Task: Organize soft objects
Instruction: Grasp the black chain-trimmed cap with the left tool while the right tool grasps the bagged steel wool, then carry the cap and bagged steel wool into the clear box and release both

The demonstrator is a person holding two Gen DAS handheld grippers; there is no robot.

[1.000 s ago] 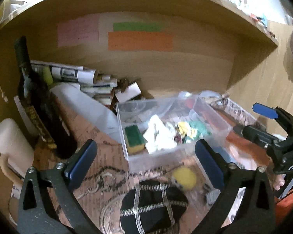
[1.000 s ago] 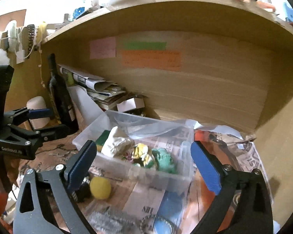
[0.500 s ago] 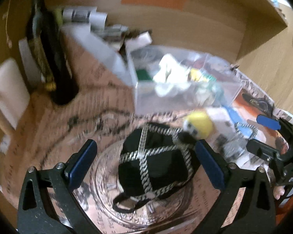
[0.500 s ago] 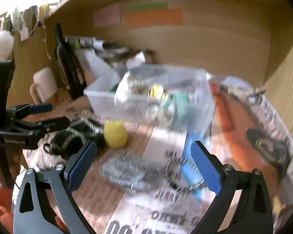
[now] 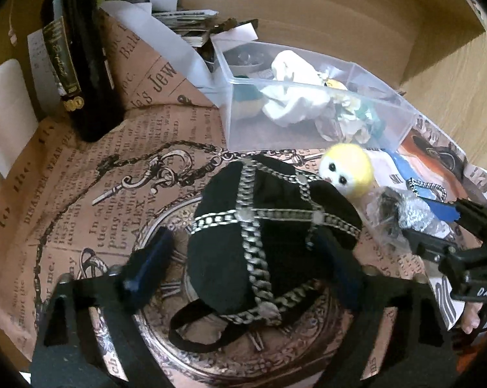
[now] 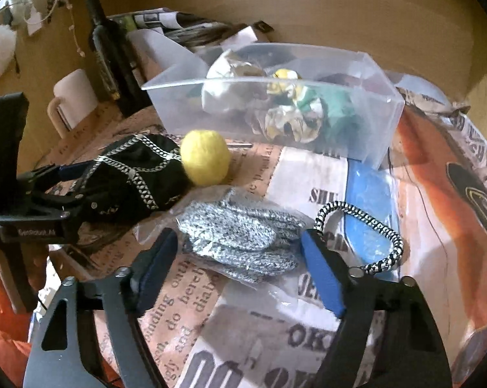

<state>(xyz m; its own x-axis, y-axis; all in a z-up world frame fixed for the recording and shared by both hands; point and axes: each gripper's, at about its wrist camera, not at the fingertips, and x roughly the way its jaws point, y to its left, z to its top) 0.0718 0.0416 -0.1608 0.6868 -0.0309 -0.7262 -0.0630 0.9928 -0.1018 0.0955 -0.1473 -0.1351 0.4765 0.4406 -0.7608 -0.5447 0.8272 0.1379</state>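
Desk [image 5: 81, 168] is covered in printed paper, inside a wooden alcove.

Clear bin [image 5: 308, 135] sits toward the back of the desk. It already holds a white cloth [image 5: 292, 97] and yellow-green scrunchies [image 6: 292, 119]. Left wrist view alone shows a green-and-yellow sponge [image 5: 248, 103] at the bin's left end.

Dark bottle [image 5: 78, 64] and a white mug [image 6: 71, 97] stand at the back-left, both upright.

Black cap [image 5: 259, 242] with chain trim lies in front of the bin, left of centre. Yellow ball [image 5: 347, 171] touches the cap's right edge. Left view shows its white face with two black eyes; right wrist view shows plain yellow only.

Grey knit bundle in a clear bag [image 6: 243, 239] lies just right of the cap. Striped hair tie [image 6: 366, 236] is just beside it, over a blue patch of the paper. Both are clear only in the right view; in the left view they are small and partly hidden behind the right gripper.

Left gripper [image 5: 243, 258]: jaws have just been closing, now half open, one on each side of the cap. Pads are blurred, so I can't tell if they press.

Right gripper [image 6: 240, 265]: jaws have just been closing, half open, either side of the knit bundle. The left pad stands clear of it; the right pad sits at the bundle's edge, contact unclear.
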